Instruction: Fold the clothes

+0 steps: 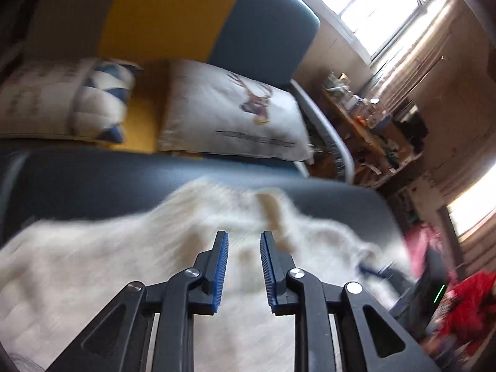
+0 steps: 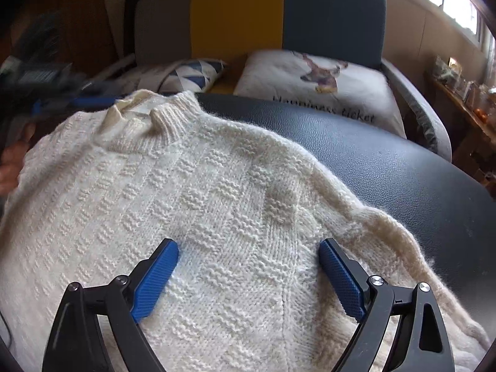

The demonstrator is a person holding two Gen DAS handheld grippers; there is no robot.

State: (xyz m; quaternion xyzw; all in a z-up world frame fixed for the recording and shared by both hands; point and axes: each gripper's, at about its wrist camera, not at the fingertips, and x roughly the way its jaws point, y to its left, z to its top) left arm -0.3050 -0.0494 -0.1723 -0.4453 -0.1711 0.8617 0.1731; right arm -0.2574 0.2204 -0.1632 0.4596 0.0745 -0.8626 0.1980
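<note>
A cream knitted sweater lies spread on a dark leather surface, its ribbed collar at the far side. My right gripper hovers just above the sweater's chest with its jaws wide apart and nothing between them. In the left wrist view the sweater is motion-blurred below my left gripper. Its blue pads stand a small gap apart with only cloth behind them. In the right wrist view, the left gripper appears blurred beside the collar, held by a hand.
Behind the leather surface is a sofa with a yellow and blue back and two cushions, one with a deer print. A cluttered wooden shelf stands under the window on the right. Red and pink fabric lies low at the right.
</note>
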